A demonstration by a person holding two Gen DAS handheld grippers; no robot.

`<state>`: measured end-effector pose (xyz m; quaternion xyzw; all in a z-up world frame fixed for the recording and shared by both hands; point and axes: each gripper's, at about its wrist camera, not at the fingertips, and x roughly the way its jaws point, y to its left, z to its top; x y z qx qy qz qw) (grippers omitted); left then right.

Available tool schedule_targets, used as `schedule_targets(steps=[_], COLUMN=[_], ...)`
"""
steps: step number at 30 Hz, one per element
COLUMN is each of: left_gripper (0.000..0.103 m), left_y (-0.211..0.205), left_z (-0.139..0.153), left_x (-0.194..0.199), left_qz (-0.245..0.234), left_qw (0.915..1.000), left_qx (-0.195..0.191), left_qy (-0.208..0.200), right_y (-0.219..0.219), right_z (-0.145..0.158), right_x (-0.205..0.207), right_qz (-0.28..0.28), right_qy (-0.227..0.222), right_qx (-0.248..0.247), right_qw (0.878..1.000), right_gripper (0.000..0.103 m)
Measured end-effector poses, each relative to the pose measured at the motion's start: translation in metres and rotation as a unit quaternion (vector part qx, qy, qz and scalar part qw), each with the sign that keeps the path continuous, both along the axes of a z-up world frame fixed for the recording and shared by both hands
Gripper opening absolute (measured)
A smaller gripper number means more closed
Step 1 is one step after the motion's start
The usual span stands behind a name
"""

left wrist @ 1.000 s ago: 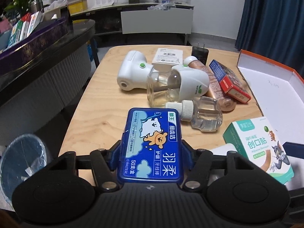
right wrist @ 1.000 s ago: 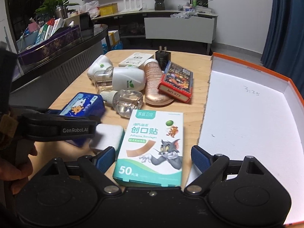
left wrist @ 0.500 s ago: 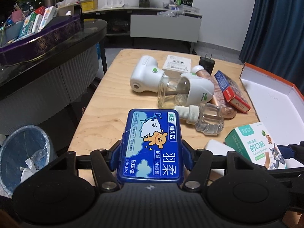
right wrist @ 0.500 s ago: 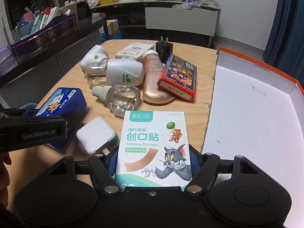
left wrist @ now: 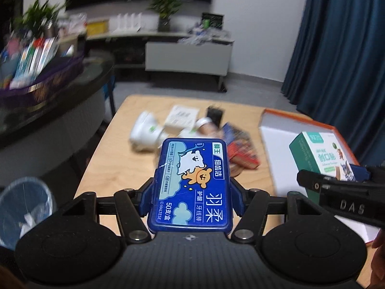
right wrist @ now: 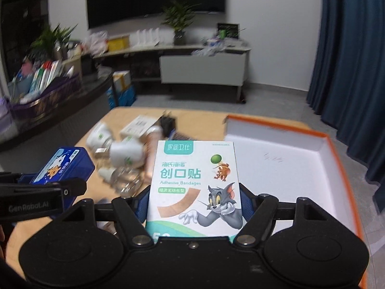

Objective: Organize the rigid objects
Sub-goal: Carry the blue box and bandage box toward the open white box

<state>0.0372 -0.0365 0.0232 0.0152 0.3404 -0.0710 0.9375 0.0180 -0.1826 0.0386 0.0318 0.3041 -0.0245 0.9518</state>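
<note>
My left gripper point(left wrist: 192, 192) is shut on a blue dental-floss box point(left wrist: 192, 183) and holds it up above the wooden table point(left wrist: 115, 168). My right gripper point(right wrist: 193, 202) is shut on a white and green adhesive-bandage box point(right wrist: 195, 183), also lifted. Each held box shows in the other view: the bandage box point(left wrist: 320, 161) at the right, the blue box point(right wrist: 62, 163) at the left. An open orange-rimmed white box point(right wrist: 288, 168) lies on the table's right side.
A pile stays on the table: white plug-in diffusers point(right wrist: 125, 153), a clear refill bottle point(right wrist: 120, 178), a red card box point(left wrist: 240, 149), a white carton point(left wrist: 181, 118), a black plug point(left wrist: 214, 114). A dark counter point(left wrist: 60, 101) and a bin point(left wrist: 24, 207) stand left.
Both grippers have risen well above the table with their boxes. The right gripper closed on the bandage box and lifted it toward the orange-rimmed box.
</note>
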Motion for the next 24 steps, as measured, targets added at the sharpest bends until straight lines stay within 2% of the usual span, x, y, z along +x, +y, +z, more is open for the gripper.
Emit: schedule_targets(steps=[3, 7, 12, 24], left_gripper=[0.063, 0.063, 0.063, 0.063], left_y=[-0.021, -0.05, -0.073, -0.1], left_z=[0.006, 0.017, 0.024, 0.03], left_x=[0.004, 0.011, 0.025, 0.034], left_qz=[-0.022, -0.044, -0.068, -0.089], left_qw=[0.9997, 0.999, 0.9976, 0.9956], left_qx=[-0.003, 0.004, -0.01, -0.017], left_qy=[0.004, -0.01, -0.01, -0.024], right_y=[-0.018, -0.044, -0.073, -0.119], right_z=[0.013, 0.028, 0.043, 0.047], right_x=[-0.007, -0.013, -0.021, -0.025], right_qz=[-0.022, -0.049, -0.078, -0.114], right_qy=[-0.019, -0.031, -0.046, -0.051], right_qx=[0.003, 0.011, 0.019, 0.024], right_qw=[1.0, 0.998, 0.996, 0.992], right_gripper=[0.084, 0.084, 0.084, 0.084])
